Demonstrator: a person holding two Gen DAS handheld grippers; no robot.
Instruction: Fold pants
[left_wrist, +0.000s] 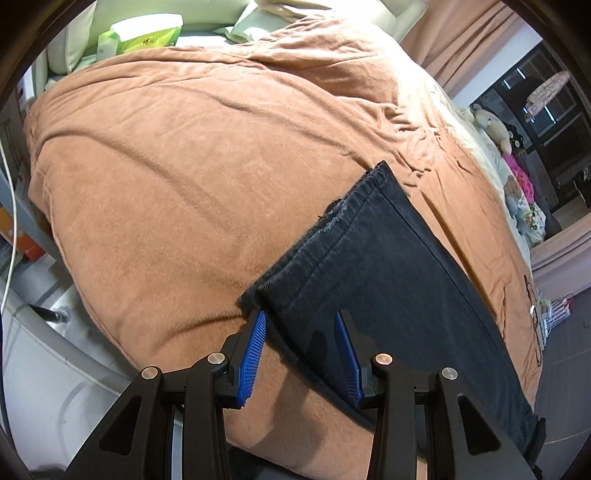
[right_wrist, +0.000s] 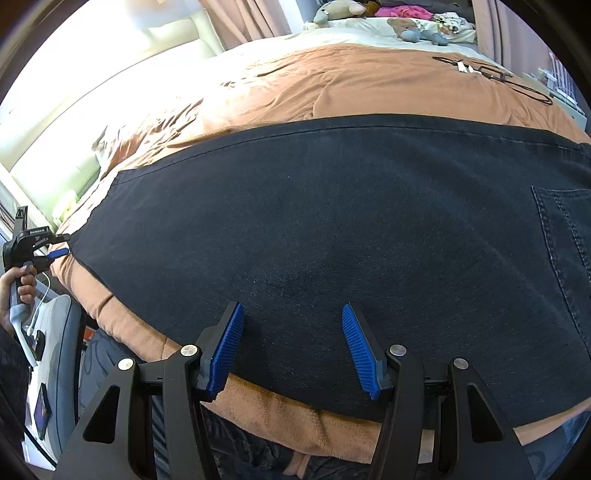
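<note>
Pants (right_wrist: 332, 221) lying flat mid-frame: heavy, limp denim. Both grippers (left_wrist: 300, 325) (right_wrist: 293, 314) hovering half-open, empty; grabbing hem corners looks best.

Blanket (left_wrist: 166, 166): broad bare stretch left of the pants (left_wrist: 388, 277), open to passage. Head edge: tissue pack (left_wrist: 147, 35), pillows (left_wrist: 255, 22). Far edge: plush toys (left_wrist: 495, 125). Near edge: clear strip beside the pants.

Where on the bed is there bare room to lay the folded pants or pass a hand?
The orange blanket lies bare between the pants hem and the pillows at the head. Crowded spots: the far edge, with stuffed toys, and a dark cord beyond the pants.
</note>
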